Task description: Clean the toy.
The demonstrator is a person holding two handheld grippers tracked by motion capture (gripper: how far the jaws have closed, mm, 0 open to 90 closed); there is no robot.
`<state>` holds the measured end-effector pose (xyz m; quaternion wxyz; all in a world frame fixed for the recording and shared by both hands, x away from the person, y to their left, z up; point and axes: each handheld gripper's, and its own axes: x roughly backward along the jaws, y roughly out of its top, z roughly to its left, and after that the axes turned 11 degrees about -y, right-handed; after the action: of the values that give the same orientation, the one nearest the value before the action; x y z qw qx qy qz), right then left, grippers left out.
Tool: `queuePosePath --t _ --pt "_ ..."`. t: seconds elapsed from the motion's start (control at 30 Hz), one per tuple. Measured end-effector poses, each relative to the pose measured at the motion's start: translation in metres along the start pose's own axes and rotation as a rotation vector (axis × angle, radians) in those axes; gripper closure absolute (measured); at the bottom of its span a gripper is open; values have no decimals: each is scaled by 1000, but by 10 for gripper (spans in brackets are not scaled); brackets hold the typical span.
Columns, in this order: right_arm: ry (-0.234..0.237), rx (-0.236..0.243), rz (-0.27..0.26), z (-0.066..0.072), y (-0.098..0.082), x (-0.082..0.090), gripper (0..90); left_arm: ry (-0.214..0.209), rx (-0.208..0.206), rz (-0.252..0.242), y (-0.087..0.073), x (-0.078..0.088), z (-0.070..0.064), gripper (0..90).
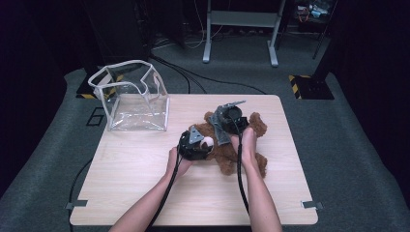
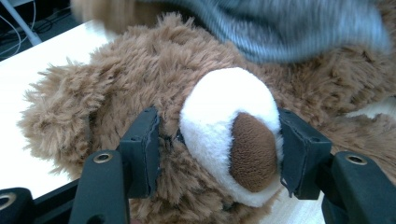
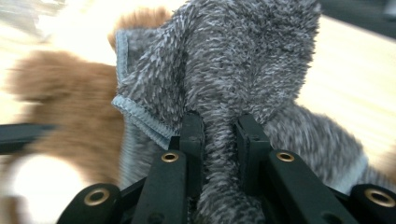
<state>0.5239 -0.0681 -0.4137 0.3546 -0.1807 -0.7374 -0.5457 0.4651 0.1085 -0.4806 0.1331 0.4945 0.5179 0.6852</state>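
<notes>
Left gripper point(image 2: 217, 154) clamps the teddy bear's point(image 1: 227, 147) white snout, pinning it on the table point(image 1: 135, 169) while the right gripper point(image 3: 219, 140), pinched on the grey cloth point(image 3: 243, 60), wipes its fur.

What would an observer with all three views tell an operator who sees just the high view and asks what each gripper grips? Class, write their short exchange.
Operator: Where on the teddy bear do the left gripper's jaws sit?
Observer: They straddle its white muzzle, one pad on each side, against the fur.
Operator: What is the right gripper holding above the bear?
Observer: It is shut on a pinched fold of fuzzy grey cloth.
Operator: Any detail on that cloth?
Observer: It has a pale blue stitched hem.
</notes>
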Motion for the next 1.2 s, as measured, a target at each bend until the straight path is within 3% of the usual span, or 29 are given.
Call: queuePosePath --t 0.1,0.2,0.23,0.3,0.37,0.43,0.53,0.57,0.6,0.7,0.83,1.03,1.13,1.2 --pt "83 25 8 8 1 -2 761 -2 3 1 0 0 0 394" --pt "181 -12 -16 -5 1 9 762 -2 6 -8 -1 0 0 394" --pt "167 -29 -41 -9 0 14 762 -1 7 -10 -1 0 0 394" --pt "61 -19 -48 -10 -1 20 762 -2 6 -2 0 0 0 394" --pt "-22 37 -5 -6 -5 19 763 -5 5 0 0 0 0 394" --pt "-60 74 0 -4 -10 16 765 -3 4 -4 0 0 0 394" --pt "-87 68 2 -6 -13 16 766 -4 4 3 1 0 0 394" --pt "-107 99 -2 -9 -14 16 766 -3 5 3 1 0 0 394" --pt "-123 78 4 -9 -13 17 766 -3 5 -1 1 0 0 394" --pt "-161 80 12 -18 -15 21 766 -7 7 0 1 0 0 393" --pt "-218 69 25 -34 -19 26 766 -9 9 -1 0 0 0 393" --pt "-282 16 56 -64 -31 27 766 -9 10 -3 0 0 0 393" --pt "-294 -6 52 -70 -34 28 765 -6 10 -3 0 0 0 393" --pt "-274 -25 26 -70 -32 33 764 -9 10 -1 0 0 0 393"
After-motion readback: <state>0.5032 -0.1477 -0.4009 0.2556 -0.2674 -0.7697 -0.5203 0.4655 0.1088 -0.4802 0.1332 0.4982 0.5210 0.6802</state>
